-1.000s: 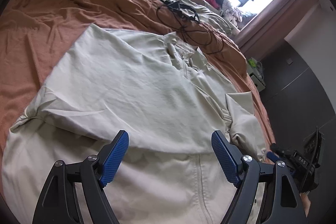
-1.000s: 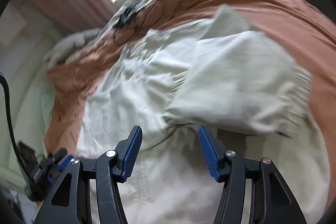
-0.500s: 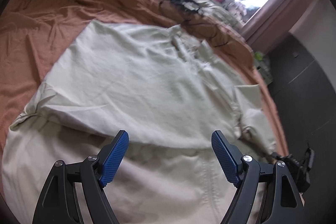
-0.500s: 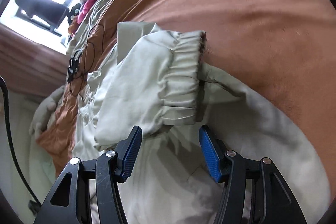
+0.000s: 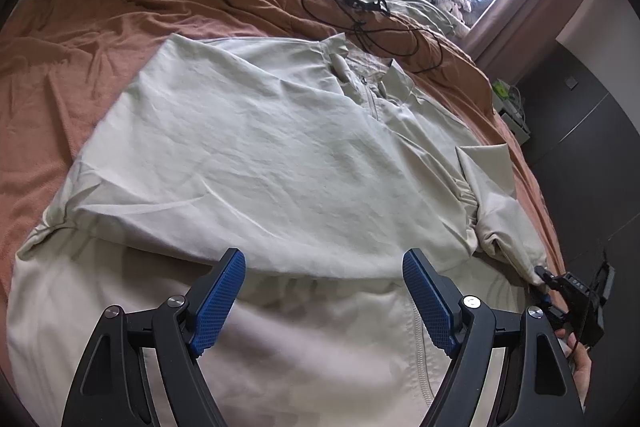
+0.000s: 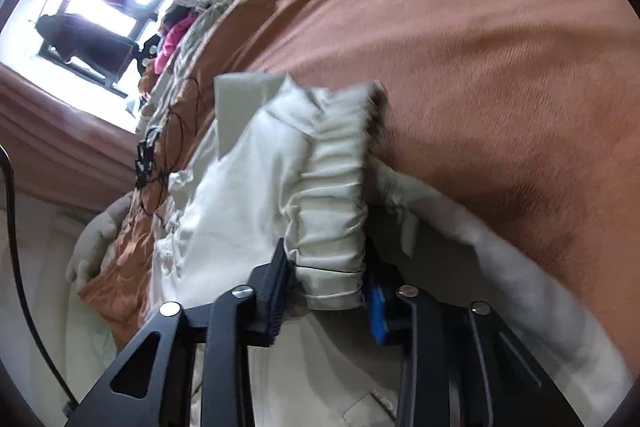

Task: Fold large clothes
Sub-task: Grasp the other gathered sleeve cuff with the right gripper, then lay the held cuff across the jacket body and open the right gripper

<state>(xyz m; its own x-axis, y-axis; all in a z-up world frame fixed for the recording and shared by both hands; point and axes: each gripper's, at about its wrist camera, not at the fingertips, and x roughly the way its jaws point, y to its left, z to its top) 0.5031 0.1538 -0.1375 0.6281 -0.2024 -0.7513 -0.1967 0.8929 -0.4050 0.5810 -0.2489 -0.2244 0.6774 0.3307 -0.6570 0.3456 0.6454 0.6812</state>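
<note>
A pale beige zip jacket [image 5: 256, 147] is laid flat on the bed [image 5: 100, 27], covered in a rust-orange blanket, with the collar [image 5: 360, 67] pointed at the far end toward the window and the hem nearest the cameras, so the long axis runs near-to-far. One sleeve is already seen folded across the chest, its end lying just beyond the left gripper [image 5: 324, 291]. That gripper is held wide open above the near hem, nothing between its fingers [image 5: 220, 295], basically just hovering. The action is all on the right: the right gripper [image 6: 326, 291] is clamped onto the elastic cuff [image 6: 336, 203] of the other sleeve, right at the jacket's right edge, with the gathered cuff bunched up between the fingers. The cuff is seen running away from the fingers toward the far side, and the rest of that sleeve trails off to the right over the blanket. So the right hand is clearly the nearer one, and the next move probably turns on that cuff being carried left across the body, crosswise to the jacket's long axis. A black cable [image 5: 372, 27] is left lying beyond the collar, well apart from all this.
</note>
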